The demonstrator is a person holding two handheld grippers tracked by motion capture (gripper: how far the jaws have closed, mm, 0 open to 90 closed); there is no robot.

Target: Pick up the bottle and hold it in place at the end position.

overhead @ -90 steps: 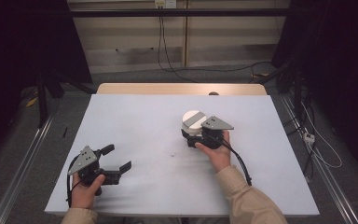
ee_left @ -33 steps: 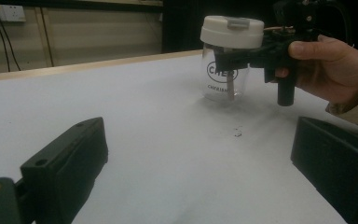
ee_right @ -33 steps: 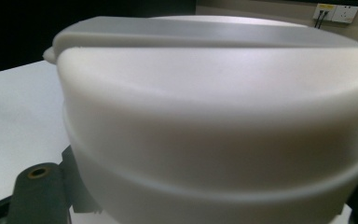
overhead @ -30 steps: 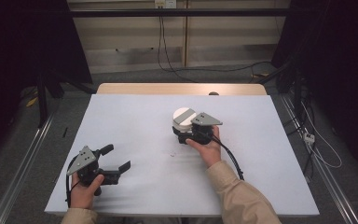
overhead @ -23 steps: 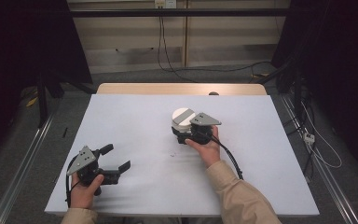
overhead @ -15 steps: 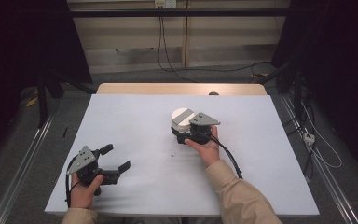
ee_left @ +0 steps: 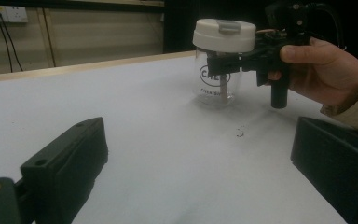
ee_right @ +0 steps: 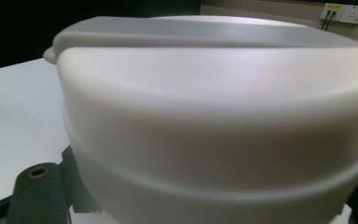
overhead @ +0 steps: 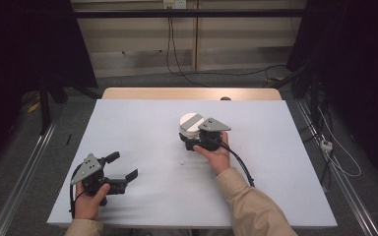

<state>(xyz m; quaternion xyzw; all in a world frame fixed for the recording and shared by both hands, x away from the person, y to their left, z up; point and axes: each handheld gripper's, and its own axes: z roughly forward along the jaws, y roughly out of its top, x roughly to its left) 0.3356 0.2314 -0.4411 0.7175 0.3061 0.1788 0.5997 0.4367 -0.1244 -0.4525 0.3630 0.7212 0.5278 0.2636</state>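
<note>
The right hand-held gripper [overhead: 191, 139] grips the lidded jar [overhead: 189, 127] on the table [overhead: 142, 123]; the left hand-held gripper [overhead: 123, 167] rests wide open, well apart.

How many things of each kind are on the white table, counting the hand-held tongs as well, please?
Clear glass jar with cream plastic lid: 1
Black hand-held tongs: 2, the left tongs and the right tongs
White table: 1
Total: 4

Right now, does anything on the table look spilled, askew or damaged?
Nothing serious. The clear jar stands upright, its white lid level, gripped by the right gripper. A few dark specks lie on the white table near it, too small to identify.
</note>
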